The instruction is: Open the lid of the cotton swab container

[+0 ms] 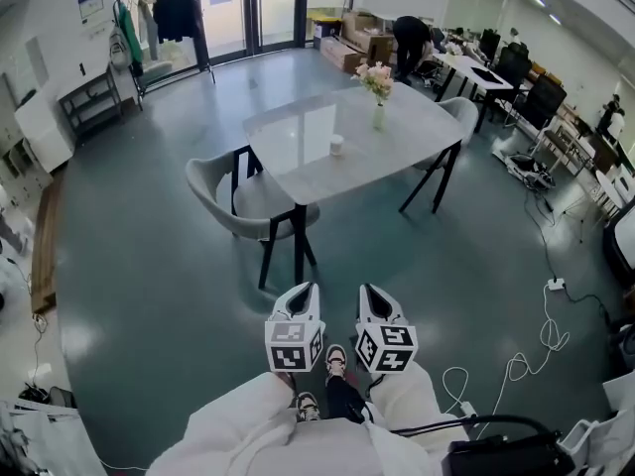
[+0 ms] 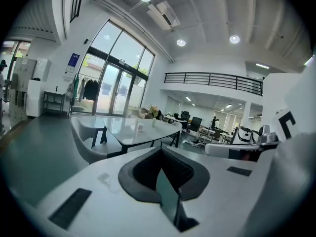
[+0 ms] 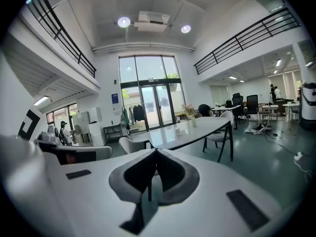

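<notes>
— Well, how do the tools stand?
— You hold both low in front of you, side by side above your shoes (image 1: 335,361), well short of the tabletop (image 1: 407,132). Your left tool (image 1: 303,289) has its jaws pressed together with nothing between them; in the left gripper view the dark pads (image 2: 146,171) meet in one line. Your right tool (image 1: 369,292) is the same: jaws closed and empty.
— And the container?
— It is at your 12 o'clock: a small pale round container (image 1: 336,145) standing upright near the middle of the tabletop, well apart from both tools. From where you stand it is too small to make out its lid.
— Anything else up there?
— A slim vase (image 1: 378,117) of pale flowers (image 1: 376,79) stands at 1 o'clock of the container, near it but not touching.
— And round about?
— A grey chair (image 1: 223,194) is drawn up at the tabletop's near left side, at your 11 o'clock, and a second chair (image 1: 464,112) sits at the far right side, at your 1 o'clock. White cables (image 1: 549,333) trail over the floor (image 1: 149,296) at your 3 o'clock. Beyond the tabletop, a person (image 1: 410,36) in dark clothes bends over beside cardboard boxes (image 1: 344,56).
</notes>
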